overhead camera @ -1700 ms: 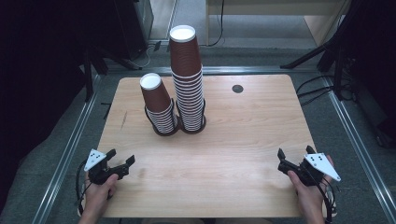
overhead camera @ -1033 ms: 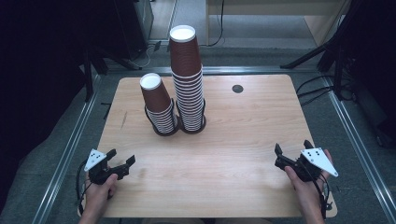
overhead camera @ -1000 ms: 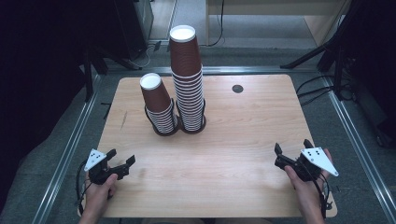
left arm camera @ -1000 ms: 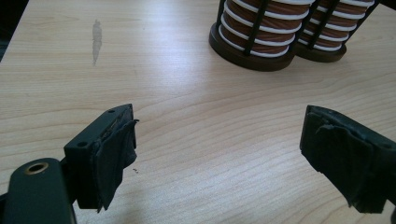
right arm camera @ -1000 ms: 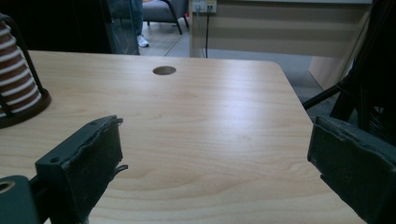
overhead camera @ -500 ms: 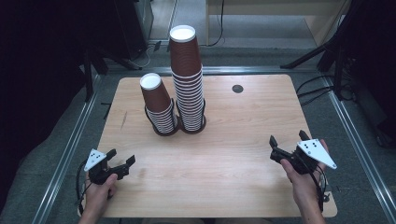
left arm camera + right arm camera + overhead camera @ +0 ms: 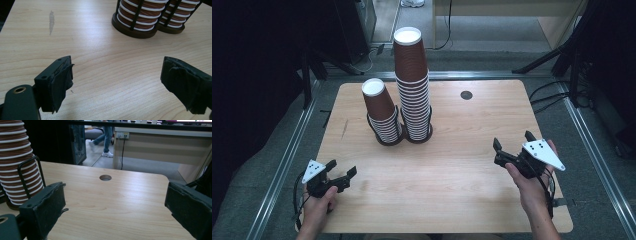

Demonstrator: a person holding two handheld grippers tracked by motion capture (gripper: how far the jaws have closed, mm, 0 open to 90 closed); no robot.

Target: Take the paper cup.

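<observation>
Two stacks of upturned brown paper cups stand in black wire holders at the table's back middle: a short stack (image 7: 380, 112) and, to its right, a tall stack (image 7: 412, 82). My left gripper (image 7: 342, 168) rests at the table's front left, open, with nothing between its jaws. In the left gripper view (image 7: 117, 75) the bases of both holders (image 7: 136, 22) show ahead. My right gripper (image 7: 512, 140) is held above the table's right side, open and empty. In the right gripper view (image 7: 115, 202) the tall stack (image 7: 15, 162) shows at the left edge.
A round cable hole (image 7: 466, 95) sits in the tabletop (image 7: 452, 170) at the back right, also in the right gripper view as cable hole (image 7: 105, 177). Metal rails run along the floor on both sides. Beyond the table stand a wooden desk (image 7: 160, 142) and a person's legs (image 7: 107, 135).
My right gripper has risen and shifted inward from the table's front right edge. The left gripper and both cup stacks have stayed put.
</observation>
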